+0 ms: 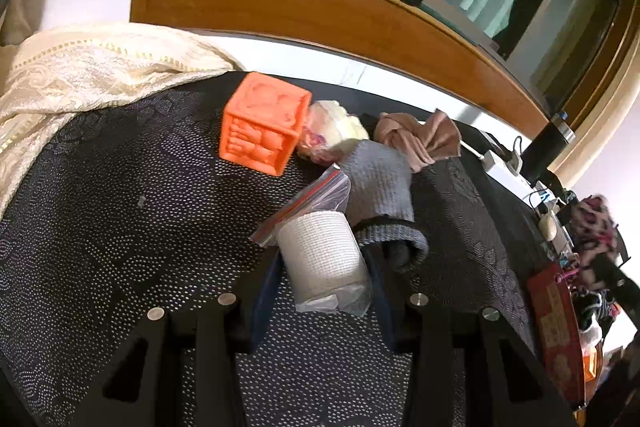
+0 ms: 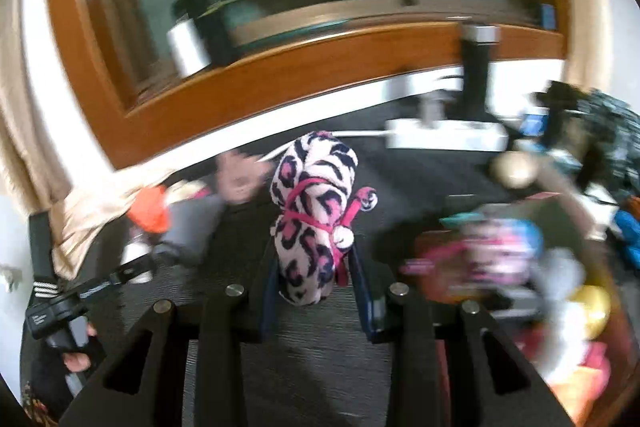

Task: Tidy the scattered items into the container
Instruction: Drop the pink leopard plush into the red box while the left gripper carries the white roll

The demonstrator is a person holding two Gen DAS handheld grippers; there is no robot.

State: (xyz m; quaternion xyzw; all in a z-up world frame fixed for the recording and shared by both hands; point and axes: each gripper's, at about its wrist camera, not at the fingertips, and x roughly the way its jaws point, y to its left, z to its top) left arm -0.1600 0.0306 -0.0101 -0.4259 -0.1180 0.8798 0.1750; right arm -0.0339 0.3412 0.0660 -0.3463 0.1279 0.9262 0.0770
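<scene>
Mid-pickup, both hands loaded. Left gripper [image 1: 326, 267] closed around white bandage roll [image 1: 324, 259] in zip bag, low over dark table mat [image 1: 120, 227]. Right gripper [image 2: 316, 267] pinching one leopard-print plush [image 2: 312, 219], container [image 2: 560, 327] off to its right, blurry. Next: carry over, drop in. Left on mat: one orange cube [image 1: 262, 125], one grey sock [image 1: 384, 187], one beige cloth [image 1: 416, 137].

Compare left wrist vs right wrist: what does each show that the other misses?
Left wrist only: left gripper shut on a bagged white roll; tan cloth in sharp detail.
Right wrist only: right gripper shut on a leopard-print bundle; the container's contents, blurred.
Both: orange block, grey sock, dark mat, wooden window frame.
</scene>
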